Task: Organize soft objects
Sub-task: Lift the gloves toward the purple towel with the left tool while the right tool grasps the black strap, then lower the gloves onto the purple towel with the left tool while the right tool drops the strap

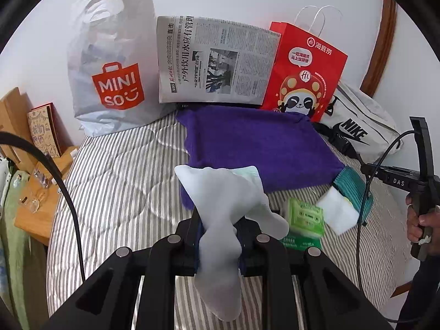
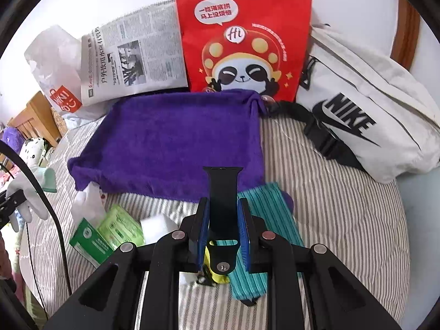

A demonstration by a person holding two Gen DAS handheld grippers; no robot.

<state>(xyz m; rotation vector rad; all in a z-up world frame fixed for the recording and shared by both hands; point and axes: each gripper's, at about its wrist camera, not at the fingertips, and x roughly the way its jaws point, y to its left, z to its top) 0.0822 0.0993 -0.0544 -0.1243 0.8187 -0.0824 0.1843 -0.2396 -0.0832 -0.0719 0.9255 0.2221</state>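
Bed [image 2: 343, 198]: quilted cover, grey-and-white stripes.

Left gripper [image 1: 218, 236]: jaws clamped on one pale sock [image 1: 222, 220], soft knit with a mint cuff, draped limp over and between the jaws, held above the bed.

Right gripper [image 2: 222, 231]: jaws pressed together on one black watch strap [image 2: 222, 192], smooth and flat, standing upright between the blue pads [image 2: 202, 228]; a slot and a metal stud show at its lower end. Something yellow lies beneath it; cannot tell what.

Count on the bed:
- 1 purple towel [image 2: 176, 140], thick pile, roughly square, lying flat in the middle.
- 1 teal ribbed cloth [image 2: 264, 214], striped texture, partly under the towel's near corner.
- 2 green tissue packs [image 2: 110, 233], glossy wrap, side by side.
- 1 white block [image 2: 156, 227], foam-like, just beside the packs.

Along the wall, propped upright: 1 white Miniso plastic bag [image 1: 110, 63], 1 folded newspaper [image 1: 214, 60], 1 red paper bag [image 2: 242, 33] with a panda print, 1 off-white Nike waist bag [image 2: 365, 115] with a black strap.
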